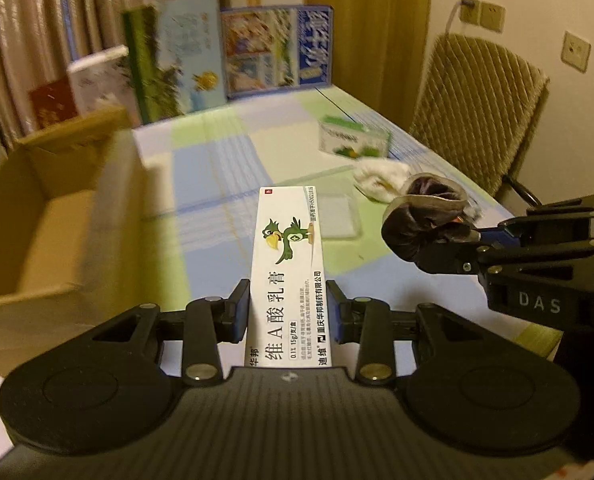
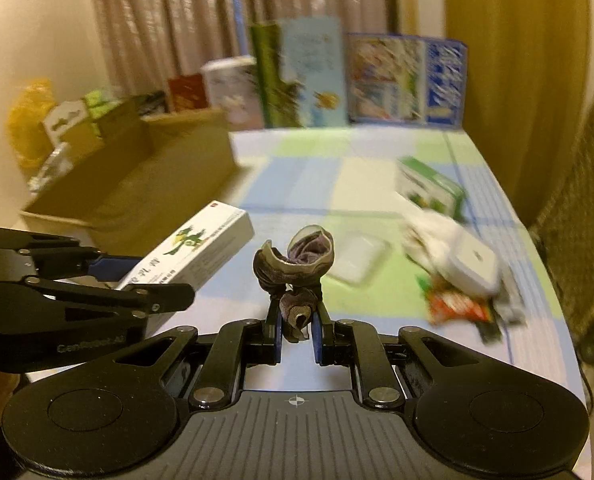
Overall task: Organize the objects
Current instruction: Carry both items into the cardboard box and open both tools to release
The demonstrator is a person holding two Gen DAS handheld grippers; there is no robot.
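My left gripper (image 1: 289,304) is shut on a long white ointment box (image 1: 287,264) with a green bird printed on it, held above the table. The same ointment box (image 2: 193,252) shows at the left of the right wrist view, in the left gripper (image 2: 133,280). My right gripper (image 2: 297,320) is shut on a dark rolled sock (image 2: 297,264), lifted off the table. From the left wrist view that sock (image 1: 425,224) hangs at the right, in the right gripper (image 1: 461,248). An open cardboard box (image 1: 49,216) stands at the left of the table.
On the checked tablecloth (image 2: 321,168) lie a green-and-white carton (image 2: 429,188), a clear flat case (image 2: 357,260), a white cloth (image 2: 433,236), a white square box (image 2: 473,264) and a red packet (image 2: 457,308). Books (image 2: 385,80) stand along the far edge. A wicker chair (image 1: 477,108) stands right.
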